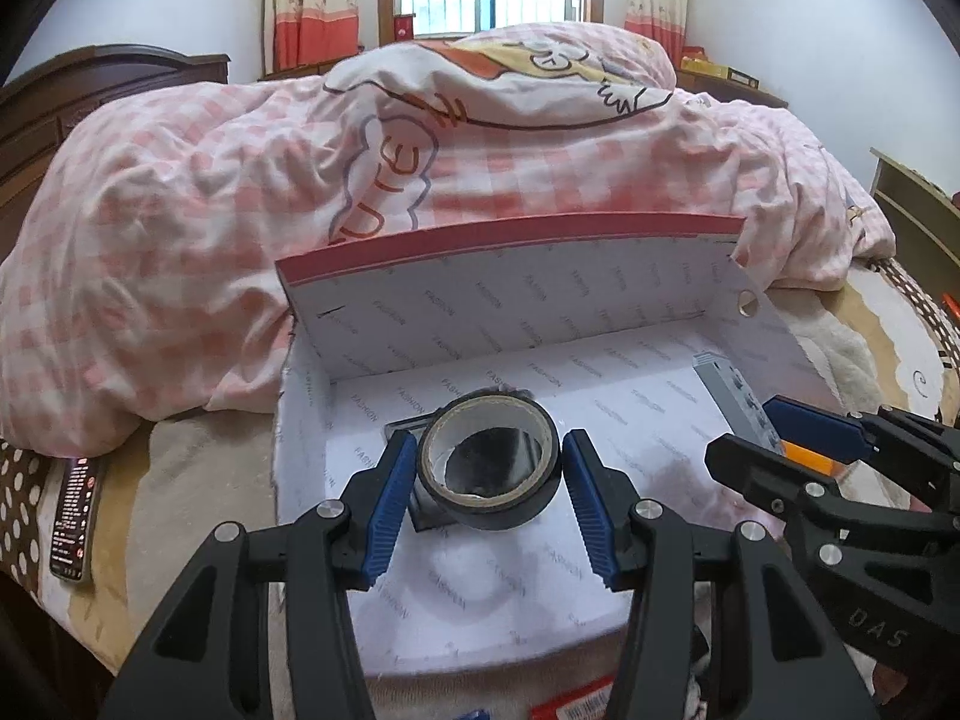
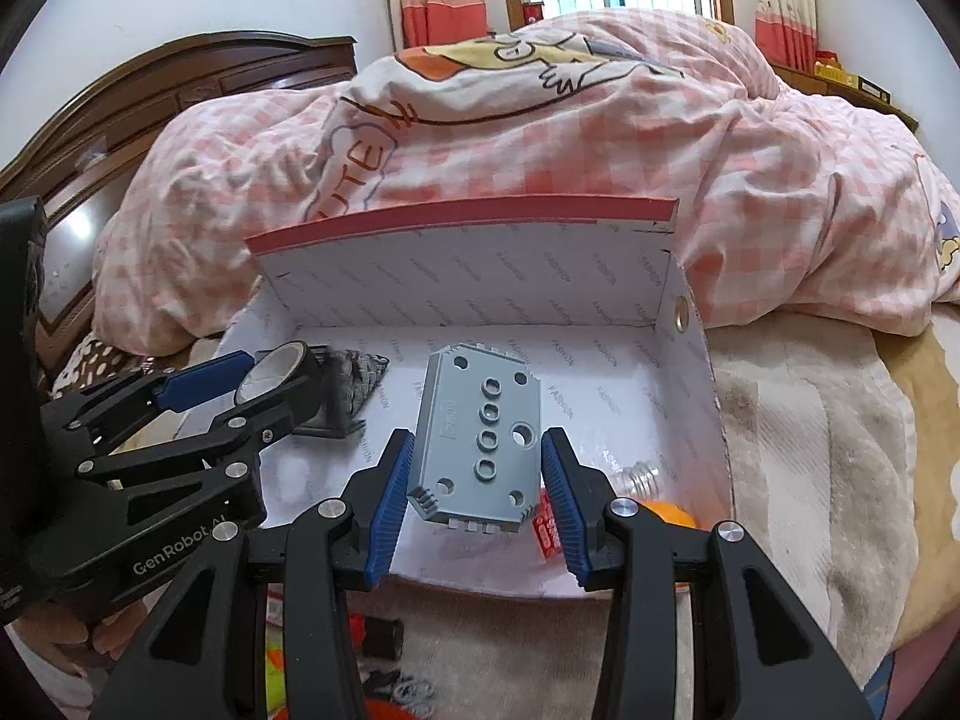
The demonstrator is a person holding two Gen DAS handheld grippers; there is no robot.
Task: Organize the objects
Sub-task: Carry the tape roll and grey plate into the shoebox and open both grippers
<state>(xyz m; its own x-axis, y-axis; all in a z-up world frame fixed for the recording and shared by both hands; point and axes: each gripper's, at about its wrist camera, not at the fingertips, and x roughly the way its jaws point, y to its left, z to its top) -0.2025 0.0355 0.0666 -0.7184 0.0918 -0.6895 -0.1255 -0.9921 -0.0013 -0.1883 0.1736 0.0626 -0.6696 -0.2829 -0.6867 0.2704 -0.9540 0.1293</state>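
Now tape roll (image 1: 489, 459) sits between left claw (image 1: 489, 504) fingers.

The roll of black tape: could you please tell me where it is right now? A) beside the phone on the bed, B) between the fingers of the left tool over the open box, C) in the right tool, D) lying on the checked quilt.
B: the roll of black tape sits between the blue pads of the left tool above the white box, while the right tool holds the grey block.
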